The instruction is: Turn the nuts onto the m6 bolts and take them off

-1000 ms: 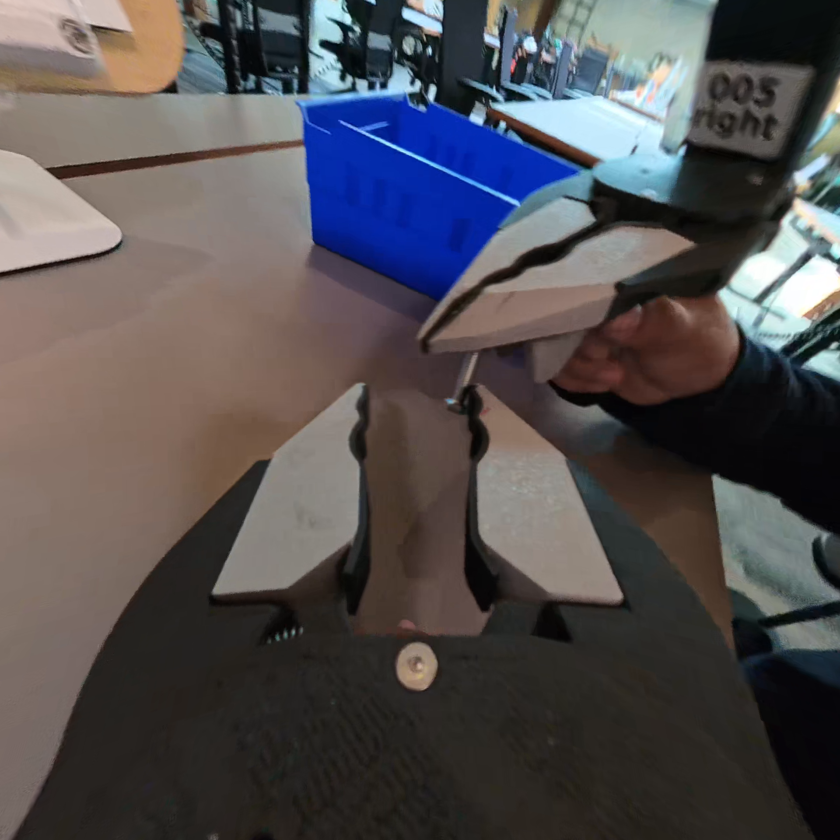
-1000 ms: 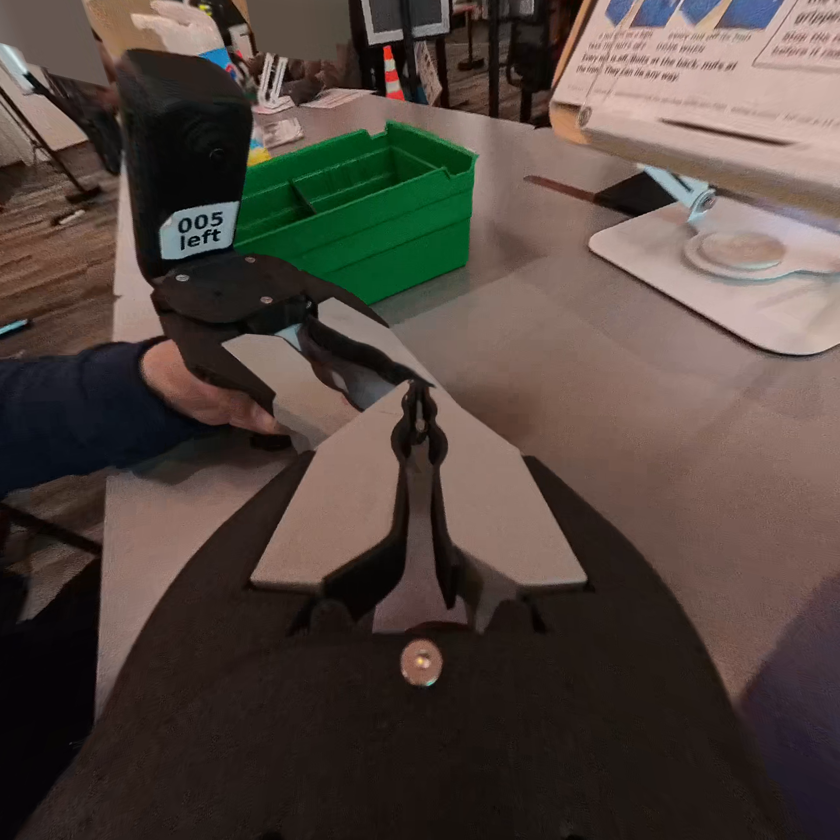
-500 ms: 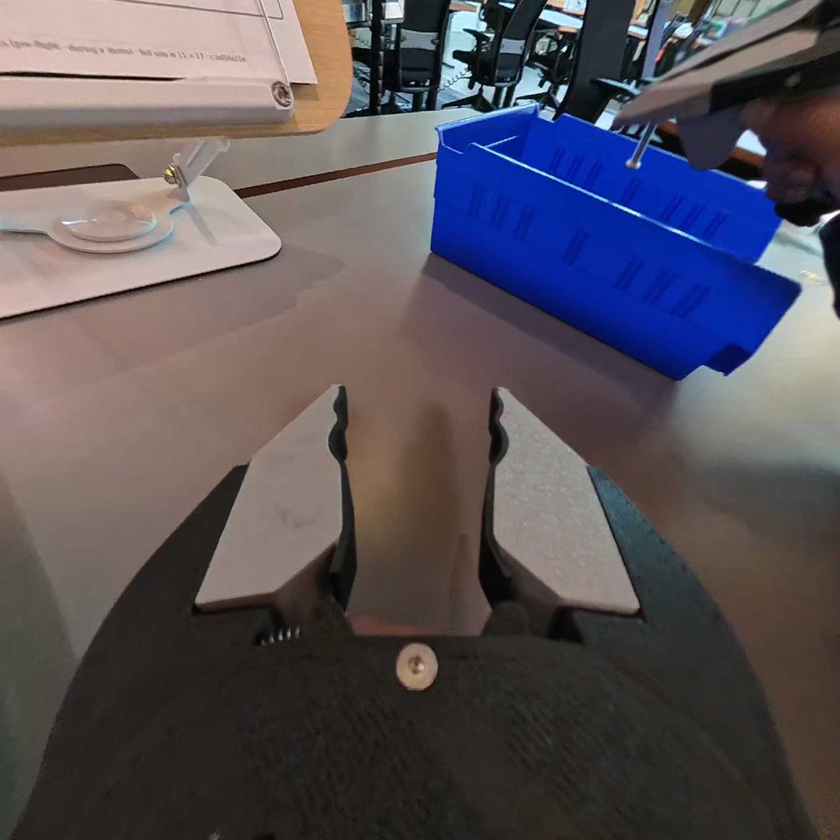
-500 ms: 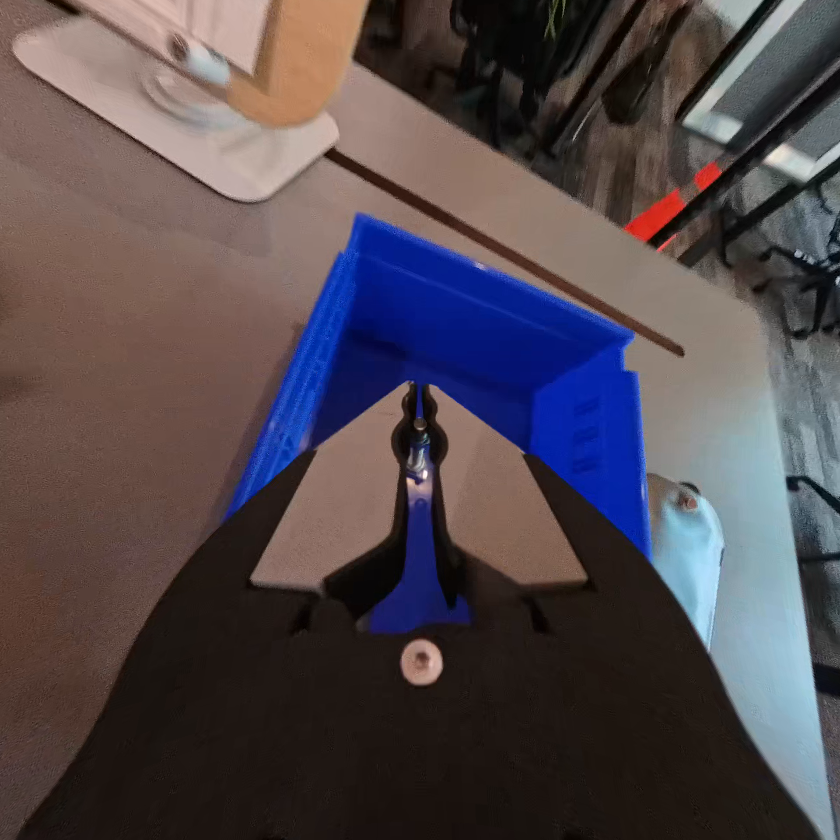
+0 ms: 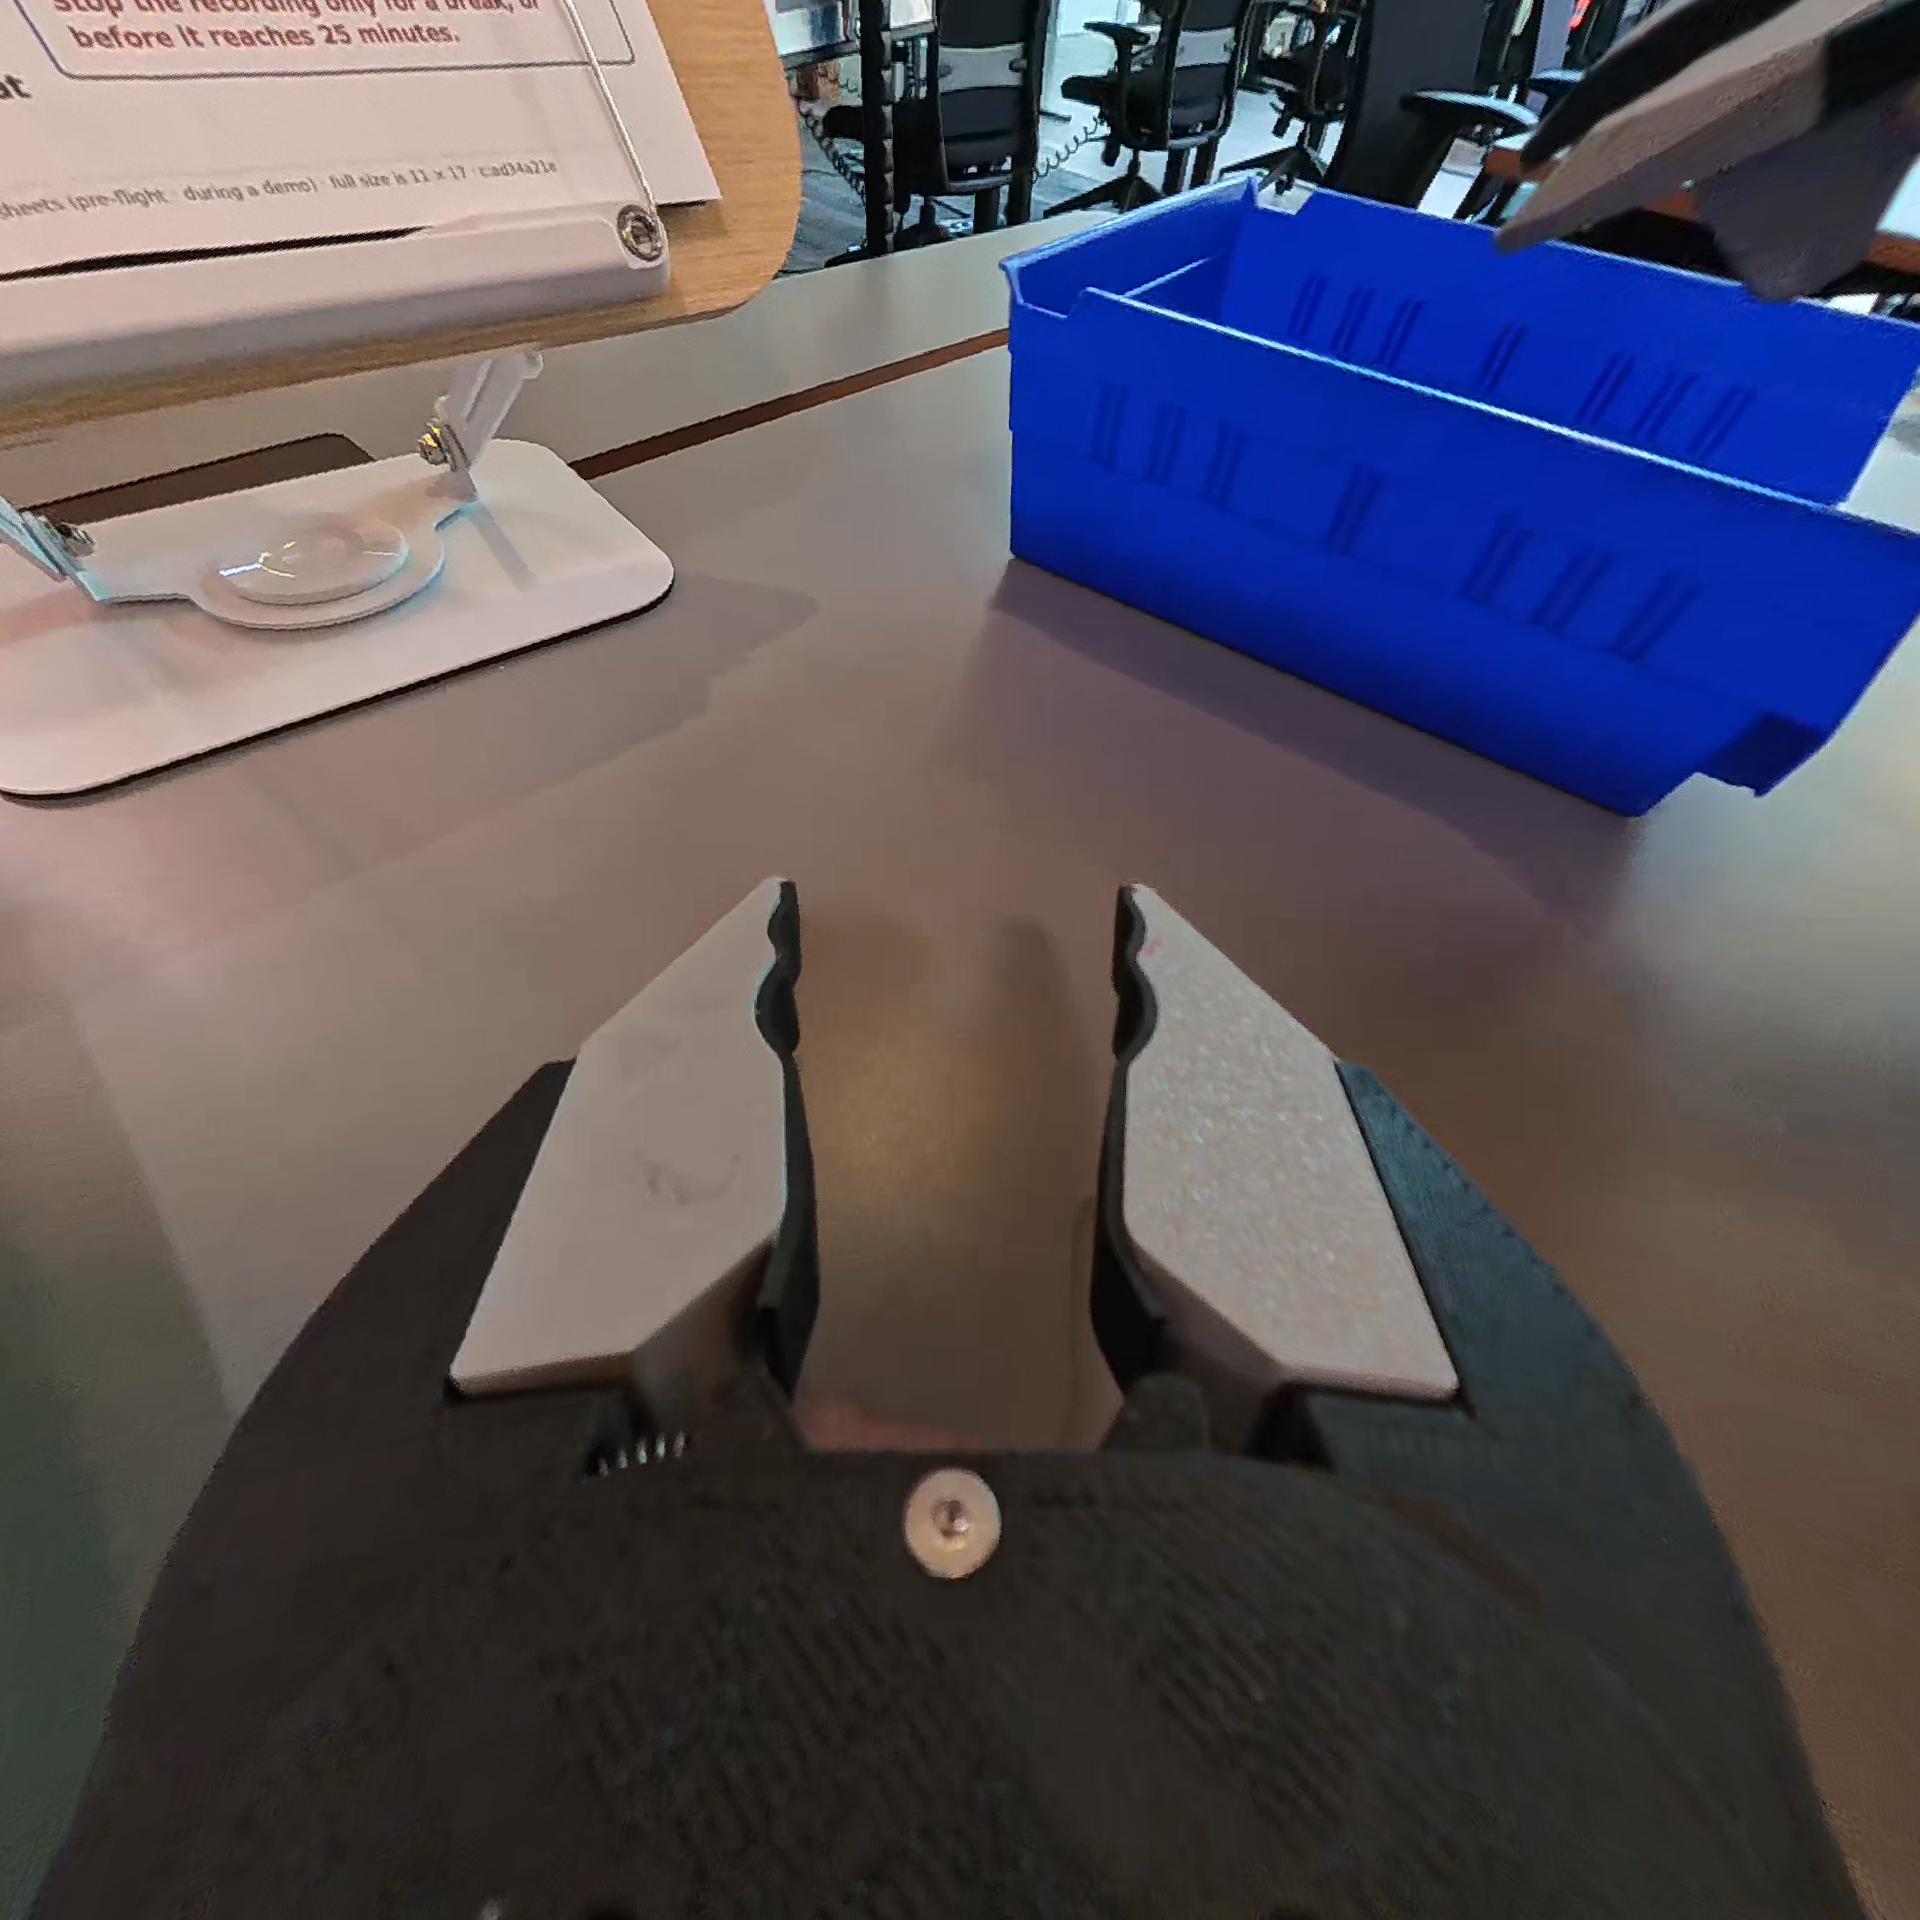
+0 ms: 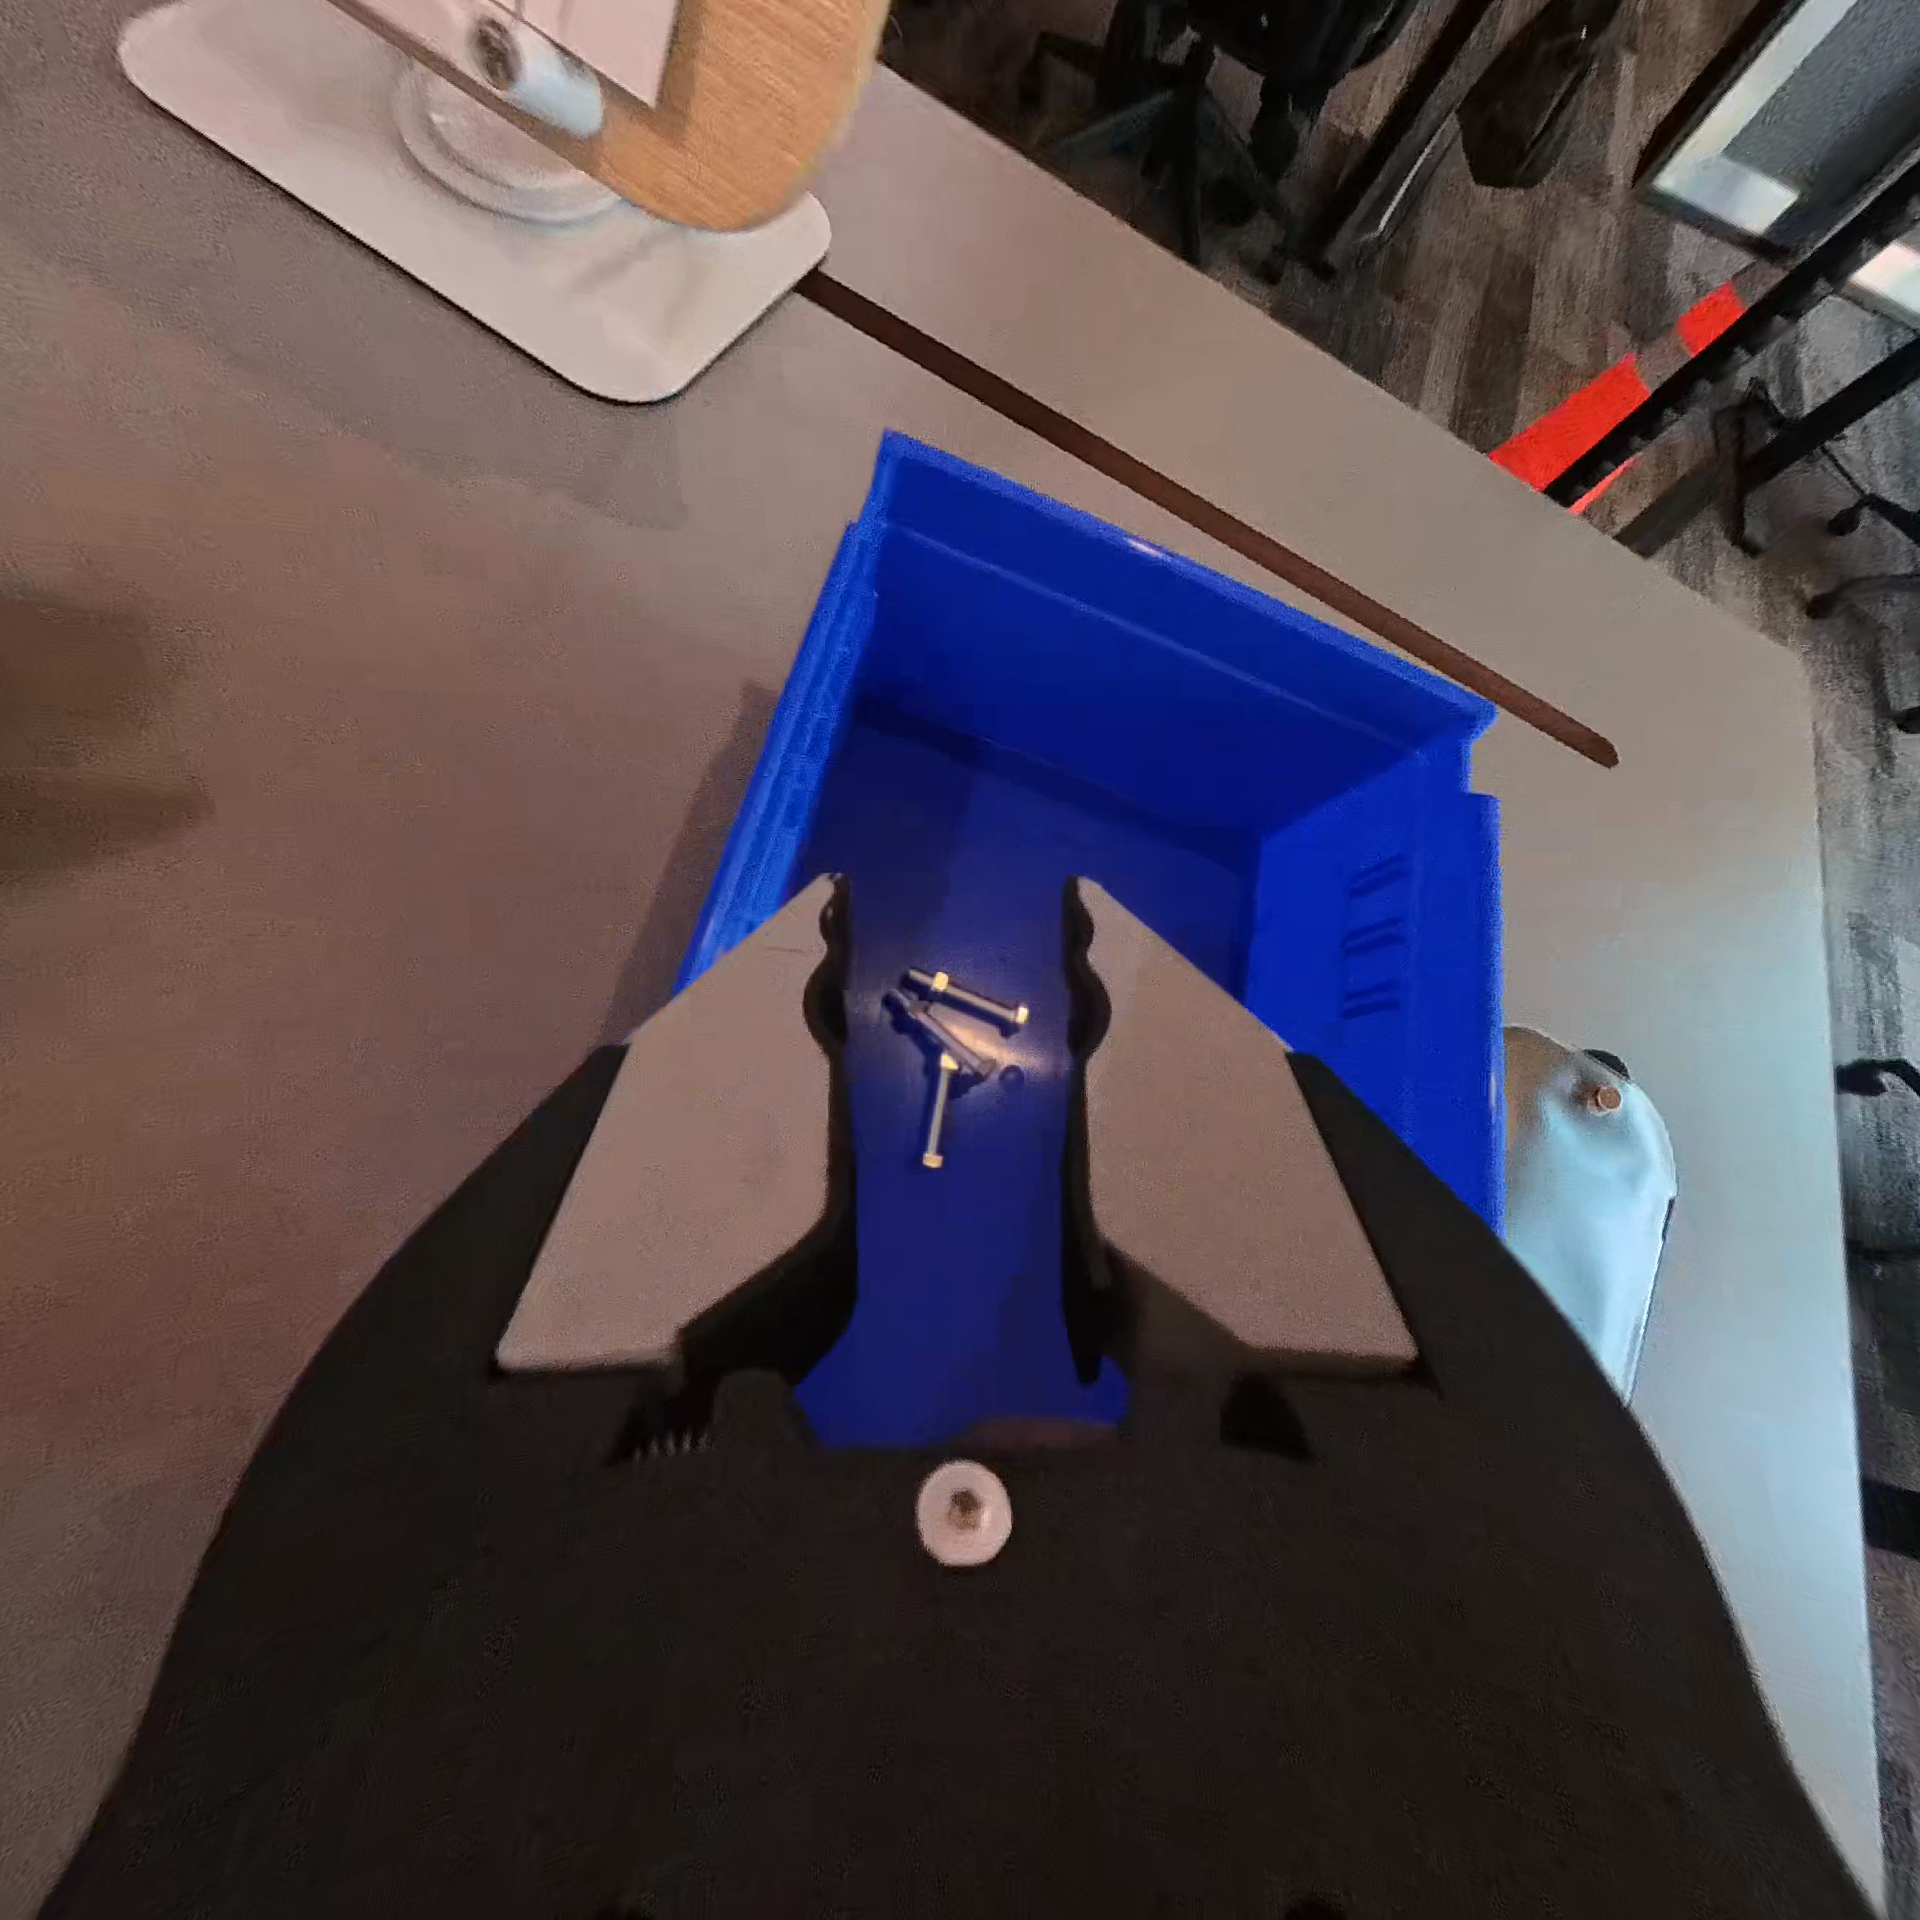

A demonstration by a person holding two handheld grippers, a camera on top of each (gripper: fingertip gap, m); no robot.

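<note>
The left gripper [image 5: 956, 904] hangs low over the grey table [image 5: 312, 987], its jaws spread wide with only bare tabletop between them. Ahead to the right stands a blue bin [image 5: 1455, 499] — the right gripper [image 5: 1704, 156] pokes in above its far end, fingertips out of frame. To the left sits a white stand [image 5: 343, 613] holding a clipboard with papers [image 5: 343, 156].

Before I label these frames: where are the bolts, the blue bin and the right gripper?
bolts [image 6: 961, 1039], right wrist view, middle of the small pile.
blue bin [image 5: 1382, 499], left wrist view, near outer wall.
right gripper [image 6: 954, 902], right wrist view, between its open fingertips.
</note>
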